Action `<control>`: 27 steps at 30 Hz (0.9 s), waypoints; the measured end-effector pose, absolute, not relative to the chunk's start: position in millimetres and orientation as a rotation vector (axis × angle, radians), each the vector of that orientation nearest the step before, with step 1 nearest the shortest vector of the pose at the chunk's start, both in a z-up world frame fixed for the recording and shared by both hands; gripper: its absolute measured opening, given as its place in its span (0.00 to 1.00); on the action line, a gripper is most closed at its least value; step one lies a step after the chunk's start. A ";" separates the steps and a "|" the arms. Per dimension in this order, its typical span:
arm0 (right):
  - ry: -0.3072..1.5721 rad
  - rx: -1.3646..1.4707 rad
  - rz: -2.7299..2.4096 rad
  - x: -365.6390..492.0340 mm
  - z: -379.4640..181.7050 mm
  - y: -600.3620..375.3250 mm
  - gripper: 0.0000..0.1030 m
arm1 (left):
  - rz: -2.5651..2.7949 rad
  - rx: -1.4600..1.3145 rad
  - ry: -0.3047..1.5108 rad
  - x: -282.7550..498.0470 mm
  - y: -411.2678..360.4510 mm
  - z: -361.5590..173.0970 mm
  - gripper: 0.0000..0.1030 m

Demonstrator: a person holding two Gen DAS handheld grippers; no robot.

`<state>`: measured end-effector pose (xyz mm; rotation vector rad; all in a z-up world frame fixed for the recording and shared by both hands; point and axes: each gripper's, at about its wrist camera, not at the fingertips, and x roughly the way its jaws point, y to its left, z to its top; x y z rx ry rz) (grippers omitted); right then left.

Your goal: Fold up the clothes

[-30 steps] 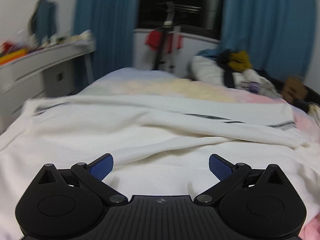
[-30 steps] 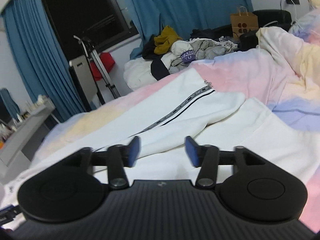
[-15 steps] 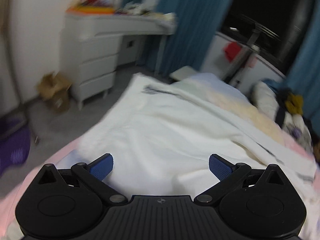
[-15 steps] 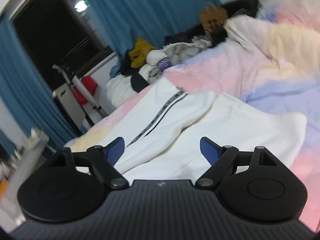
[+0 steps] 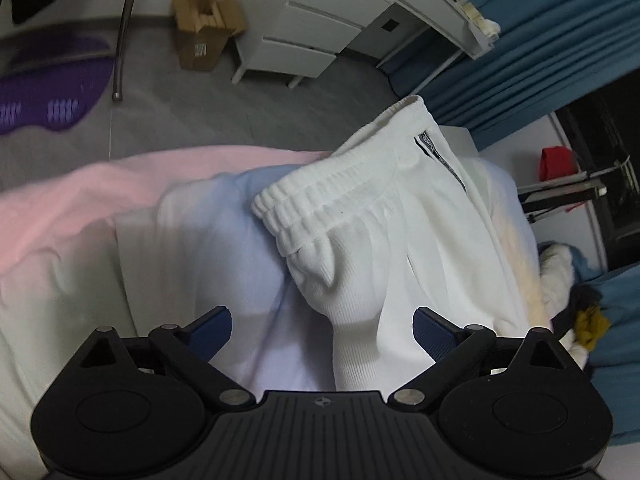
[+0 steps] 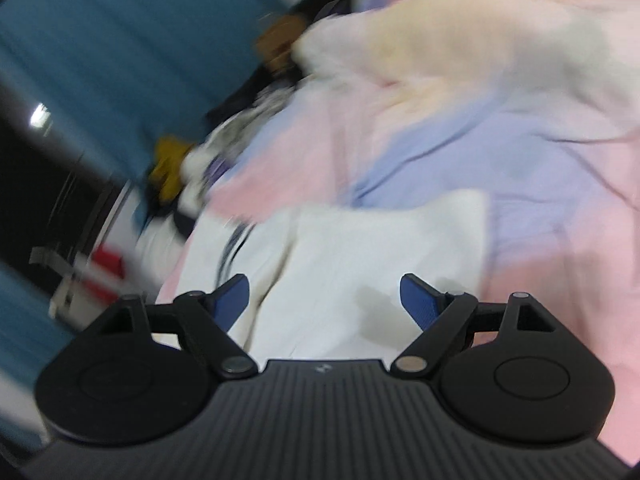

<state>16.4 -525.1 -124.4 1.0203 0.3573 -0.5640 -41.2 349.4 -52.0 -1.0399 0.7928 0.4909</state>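
White trousers [image 5: 360,240] with a dark side stripe lie along the pastel bedspread [image 5: 208,248]. Their ribbed elastic waistband [image 5: 320,204] sits at the bed's end in the left wrist view. My left gripper [image 5: 320,332] hovers open above the fabric just behind the waistband, and a ridge of cloth runs between its blue pads [image 5: 210,330] untouched. The right wrist view is blurred. There the trousers [image 6: 360,248] show their other, squared end, and my right gripper [image 6: 326,298] stands open over it, holding nothing.
Beyond the bed's end are grey floor, a cardboard box [image 5: 204,24], a white drawer unit [image 5: 312,36] and a purple mat [image 5: 44,92]. Blue curtains [image 5: 532,48] hang behind. A pile of other clothes [image 6: 176,168] lies at the bed's far side, beside a bunched quilt [image 6: 460,40].
The left view rolled and swung from the window to the waistband and the floor. The right view rolled and dipped toward the trousers' other end, and its jaws went from narrow to wide.
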 end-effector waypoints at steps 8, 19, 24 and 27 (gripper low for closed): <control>0.248 1.183 -0.799 -24.6 -154.7 -579.6 0.82 | 0.405 -1.213 0.705 -55.3 353.7 -64.3 0.84; 0.414 1.280 -0.650 7.9 -200.7 -589.8 0.82 | 0.262 -1.181 0.673 -42.5 335.0 -74.9 0.72; 0.491 1.226 -0.601 41.1 -210.7 -582.3 0.50 | 0.269 -1.177 0.665 -31.8 330.7 -78.1 0.57; 0.466 1.136 -0.625 46.6 -199.3 -577.1 0.17 | 0.255 -1.176 0.649 -25.9 329.7 -78.3 0.38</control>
